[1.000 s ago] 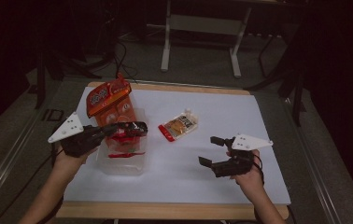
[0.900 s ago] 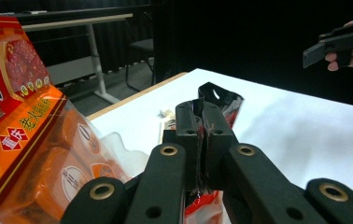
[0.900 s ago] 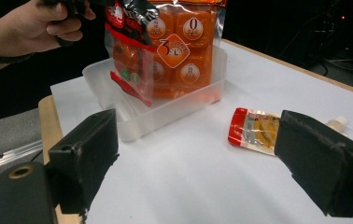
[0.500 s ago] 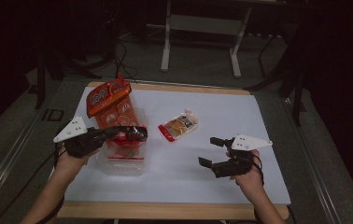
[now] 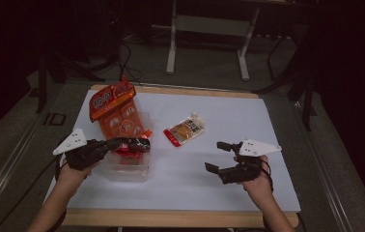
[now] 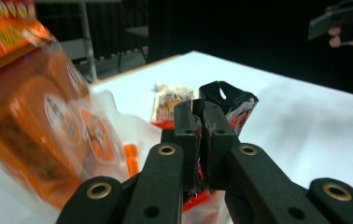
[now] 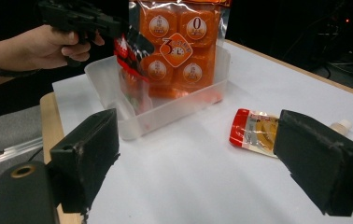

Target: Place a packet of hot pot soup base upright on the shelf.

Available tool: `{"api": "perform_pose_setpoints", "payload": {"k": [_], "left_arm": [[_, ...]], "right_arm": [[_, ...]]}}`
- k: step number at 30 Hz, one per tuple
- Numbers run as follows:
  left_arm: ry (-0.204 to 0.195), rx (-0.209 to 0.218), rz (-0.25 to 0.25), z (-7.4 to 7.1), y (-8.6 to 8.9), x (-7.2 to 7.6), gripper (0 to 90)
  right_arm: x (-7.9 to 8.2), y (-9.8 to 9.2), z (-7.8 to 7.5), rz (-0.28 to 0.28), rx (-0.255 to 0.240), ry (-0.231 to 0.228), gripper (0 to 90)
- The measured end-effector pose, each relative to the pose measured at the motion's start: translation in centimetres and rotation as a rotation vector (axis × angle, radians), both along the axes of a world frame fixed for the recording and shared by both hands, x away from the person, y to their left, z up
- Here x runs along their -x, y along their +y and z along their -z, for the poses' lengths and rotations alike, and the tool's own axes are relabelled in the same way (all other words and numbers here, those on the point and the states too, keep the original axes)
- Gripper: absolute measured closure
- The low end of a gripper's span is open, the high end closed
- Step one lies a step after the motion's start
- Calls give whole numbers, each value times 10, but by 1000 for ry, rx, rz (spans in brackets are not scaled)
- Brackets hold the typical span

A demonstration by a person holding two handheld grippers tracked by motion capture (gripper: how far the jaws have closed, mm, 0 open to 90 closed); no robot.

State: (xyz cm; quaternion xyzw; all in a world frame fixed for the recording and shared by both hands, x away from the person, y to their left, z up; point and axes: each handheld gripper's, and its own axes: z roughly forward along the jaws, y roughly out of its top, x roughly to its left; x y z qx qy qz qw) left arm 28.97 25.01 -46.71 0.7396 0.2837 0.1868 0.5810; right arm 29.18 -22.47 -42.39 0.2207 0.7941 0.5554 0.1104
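- Red-and-black snack packet (image 6: pixel 228 105) was the thing in play, pinched in the left hand-held gripper (image 5: pixel 139 144), whose jaws were pressed tight on the crinkled wrapper.
- From the high view, that packet (image 5: pixel 131 146) hung over the clear plastic tub (image 5: pixel 125 170), its lower end inside the tub's walls; whether it touched the bottom could not be told.
- Seen from the right gripper view, the packet (image 7: pixel 130 60) dangled upright from the left hand-held gripper (image 7: pixel 118 29), just in front of the big orange bag.
- Big orange snack bag (image 5: pixel 118 111) stood propped in the far end of the tub, leaning back and rising well above the rim, with round labels showing on its front (image 7: pixel 179 44).
- A small pouch (image 5: pixel 185 130) with a red end and a white cap lay flat on the white surface (image 5: pixel 267 125), between the tub and the right hand, apart from both.
- Right hand-held gripper (image 5: pixel 224 157) sat low over the surface on the person's right side, jaws spread wide with nothing between them.
- In its own view, the two black pads (image 7: pixel 88 156) framed the tub (image 7: pixel 165 112) and the pouch (image 7: pixel 256 133) farther off.
- The left hand (image 5: pixel 77 162) held its tool near the tub's near-left corner, with the grey three-cornered plate (image 5: pixel 69 141) on top.
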Motion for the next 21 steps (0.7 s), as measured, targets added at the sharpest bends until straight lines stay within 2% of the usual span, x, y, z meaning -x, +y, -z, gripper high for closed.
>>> {"api": "perform_pose_setpoints", "payload": {"k": [1,5,11,13,15,17,21], "left_arm": [[7,23,-4,3,3,0,868],[12,19,-21,7,8,0,858],[23,36,-25,5,10,1,753],[3,43,-42,0,8,4,699],[-3,42,-45,-5,6,5,698],[8,32,-42,-10,2,5,639],[2,25,-33,-15,-3,6,555]], "right_arm": [[-1,1,0,2,15,-4,141],[-1,1,1,5,30,-11,141],[-3,0,0,-12,0,-9,164],[-3,0,-1,-20,-5,-9,165],[-4,1,-1,-33,-3,-9,165],[-3,2,-1,-41,7,-14,165],[-2,3,-1,-26,23,-22,157]]}}
